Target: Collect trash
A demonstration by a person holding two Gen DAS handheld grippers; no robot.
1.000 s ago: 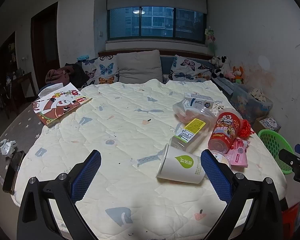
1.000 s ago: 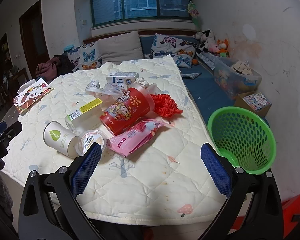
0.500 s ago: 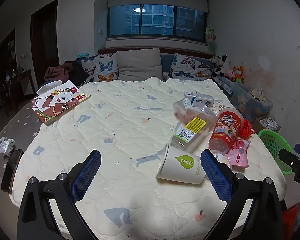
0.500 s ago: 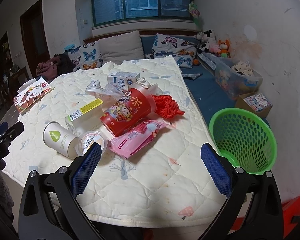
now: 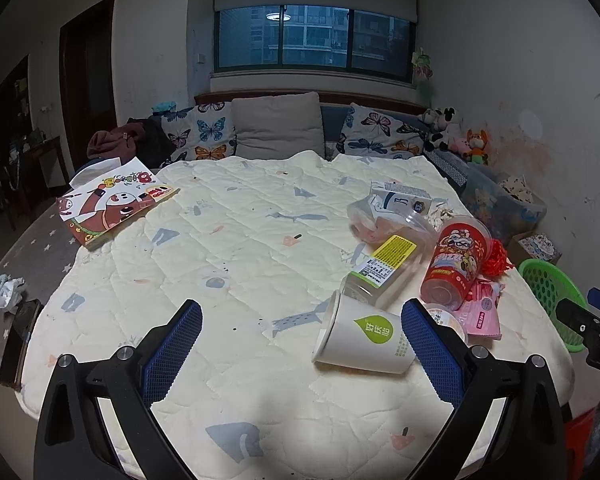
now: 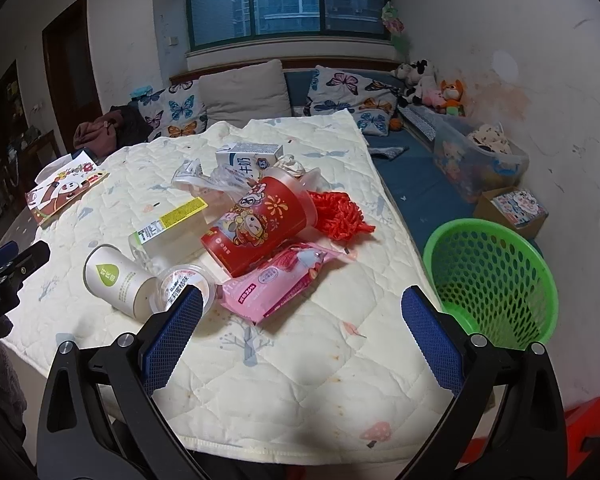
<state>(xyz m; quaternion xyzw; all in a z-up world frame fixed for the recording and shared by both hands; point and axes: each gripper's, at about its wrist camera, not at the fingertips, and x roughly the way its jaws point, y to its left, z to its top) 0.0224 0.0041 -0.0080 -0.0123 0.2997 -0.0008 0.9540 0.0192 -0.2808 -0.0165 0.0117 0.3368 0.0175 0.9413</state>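
A big bed (image 5: 260, 248) with a pale quilt fills the room. The trash sits in a pile on its right side: a white paper cup (image 5: 366, 338) lying on its side, a clear bottle (image 5: 384, 270) with a yellow label, a red cup (image 6: 260, 222) with cartoon pictures, a pink wipes pack (image 6: 278, 284), a small round tub (image 6: 184, 282), a milk carton (image 6: 248, 158) and a red string bundle (image 6: 340, 214). A green basket (image 6: 492, 276) stands on the floor just beside the bed. A picture book (image 5: 116, 204) lies on the far left corner. Butterfly pillows (image 5: 204, 134) and a grey pillow (image 5: 278, 126) lean under the dark window (image 5: 314, 40). Soft toys (image 6: 432, 82) sit by the wall. The left gripper (image 5: 296, 350) is wide open and holds nothing; the paper cup lies between its fingers. The right gripper (image 6: 300, 336) is wide open too, over the quilt near the pink pack.
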